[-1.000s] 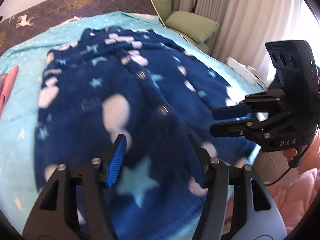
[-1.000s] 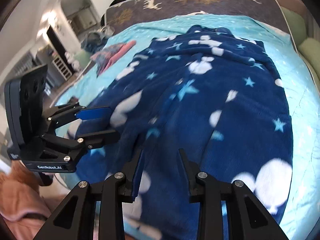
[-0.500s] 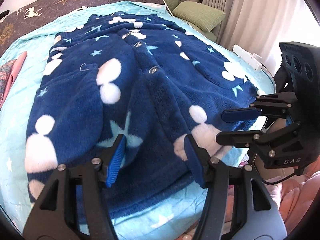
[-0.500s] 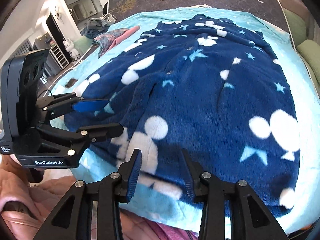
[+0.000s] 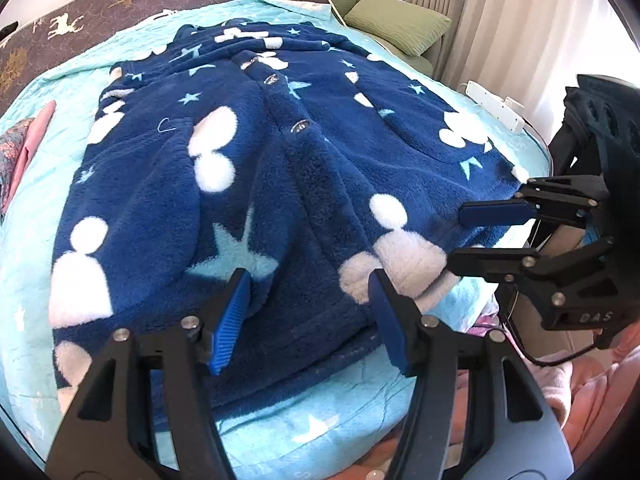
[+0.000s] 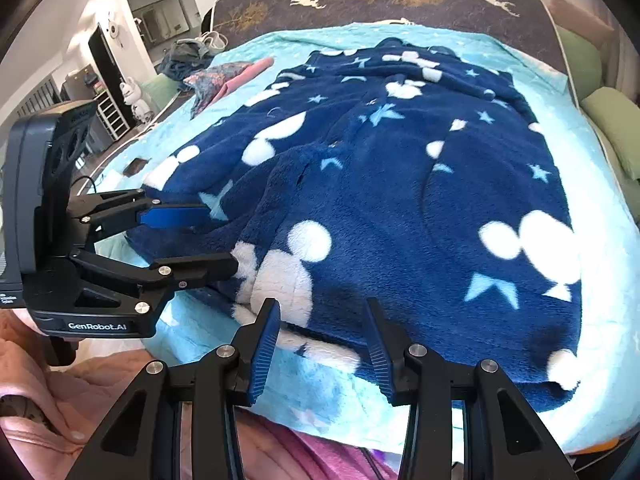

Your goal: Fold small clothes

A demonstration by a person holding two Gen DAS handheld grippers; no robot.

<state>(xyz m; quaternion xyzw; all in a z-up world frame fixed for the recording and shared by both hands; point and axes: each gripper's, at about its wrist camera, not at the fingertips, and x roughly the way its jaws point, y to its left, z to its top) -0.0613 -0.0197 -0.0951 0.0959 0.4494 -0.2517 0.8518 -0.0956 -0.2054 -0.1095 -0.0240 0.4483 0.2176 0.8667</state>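
Observation:
A navy fleece jacket (image 5: 280, 168) with white mouse shapes, pale stars and a buttoned front lies spread on the turquoise bedspread (image 5: 280, 420). My left gripper (image 5: 308, 284) hovers open over the near hem, and its pads press on nothing. In the right wrist view the jacket (image 6: 400, 208) fills the bed, and my right gripper (image 6: 320, 308) hangs over the hem's near corner. Its jaws are opening, with the fabric below them and not pinched. Each gripper shows in the other's view: the right gripper (image 5: 456, 236) at the right, the left gripper (image 6: 220, 240) at the left.
Green pillows (image 5: 396, 20) and a white power strip (image 5: 496, 108) lie beside the bed at the right. Pink and patterned clothes (image 6: 228, 80) sit at the bed's far left. A dark deer-print headboard (image 6: 380, 0) runs along the back. A person's pink quilted sleeve (image 6: 60, 400) is near.
The jacket was blurred and close a second ago; now it lies still and flat. Both grippers have drawn back to the near hem, and the right jaws have widened.

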